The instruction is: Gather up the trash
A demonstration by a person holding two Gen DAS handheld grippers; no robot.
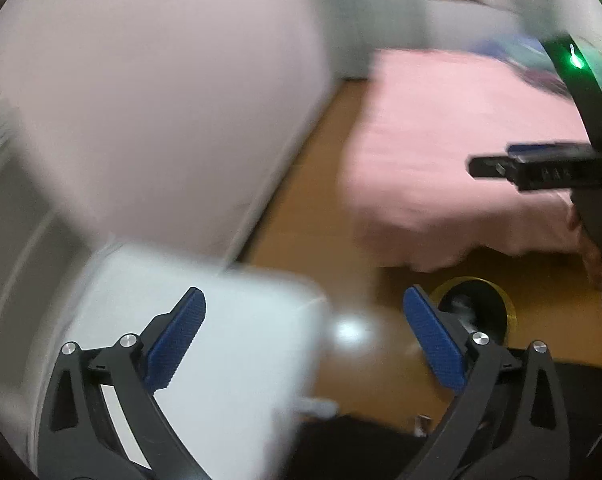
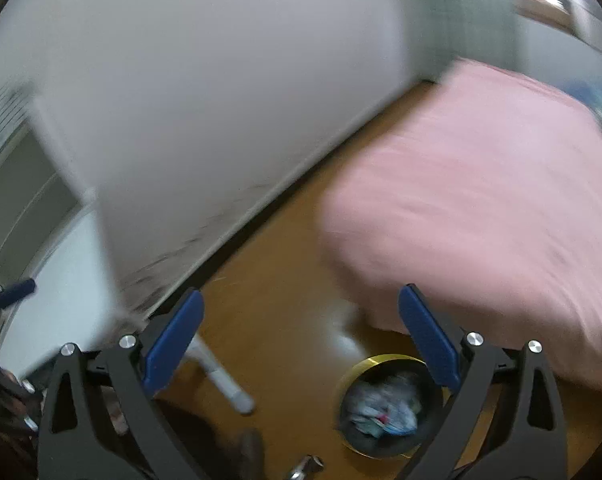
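Observation:
Both views are motion-blurred. A round bin with a yellow rim [image 2: 381, 404] stands on the wooden floor and holds crumpled paper and wrappers [image 2: 381, 410]. My right gripper [image 2: 301, 340] is open and empty above the floor, left of the bin. My left gripper [image 1: 305, 336] is open and empty above a white tabletop [image 1: 237, 340]. The bin [image 1: 477, 300] shows behind the left gripper's right finger. The right gripper also shows side-on at the right edge of the left wrist view [image 1: 541, 166].
A bed with a pink cover [image 2: 481, 200] fills the right side. A white wall [image 2: 201, 100] runs along the left down to the wooden floor [image 2: 269, 280]. A white table leg [image 2: 221, 376] stands near the right gripper's left finger.

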